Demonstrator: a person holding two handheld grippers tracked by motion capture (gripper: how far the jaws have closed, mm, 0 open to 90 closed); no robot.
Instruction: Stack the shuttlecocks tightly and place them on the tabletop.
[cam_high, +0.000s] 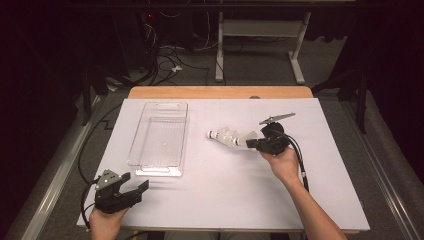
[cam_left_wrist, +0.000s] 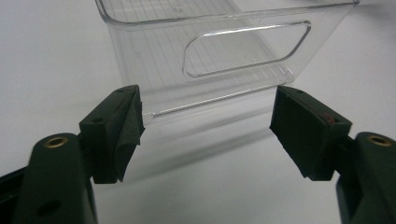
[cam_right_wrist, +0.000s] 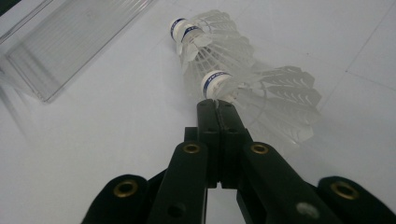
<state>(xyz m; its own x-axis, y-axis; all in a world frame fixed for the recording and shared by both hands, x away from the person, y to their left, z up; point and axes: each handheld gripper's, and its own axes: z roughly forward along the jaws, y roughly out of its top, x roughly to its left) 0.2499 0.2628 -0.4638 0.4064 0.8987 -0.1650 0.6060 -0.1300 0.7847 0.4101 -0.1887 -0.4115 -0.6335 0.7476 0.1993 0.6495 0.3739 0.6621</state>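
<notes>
A clear plastic tray (cam_high: 159, 137) lies lengthwise left of centre on the white table sheet; its handle end (cam_left_wrist: 243, 51) fills the top of the left gripper view. My left gripper (cam_high: 136, 181) (cam_left_wrist: 205, 121) stands open just short of that end, with nothing between its pads. Two white shuttlecocks nested together (cam_high: 222, 135) (cam_right_wrist: 191, 35) lie right of the tray. A third shuttlecock (cam_high: 248, 137) (cam_right_wrist: 275, 93) lies beside them. My right gripper (cam_high: 251, 143) (cam_right_wrist: 217, 105) is shut, its tips against this shuttlecock just behind the cork; I cannot see whether a feather is pinched.
The white sheet (cam_high: 225, 195) covers a wooden table whose far edge (cam_high: 220, 92) shows. Beyond it are a white desk frame (cam_high: 260, 30) and cables on the floor. Bare sheet lies in front of and to the right of the shuttlecocks. The tray corner (cam_right_wrist: 60, 46) shows at upper left.
</notes>
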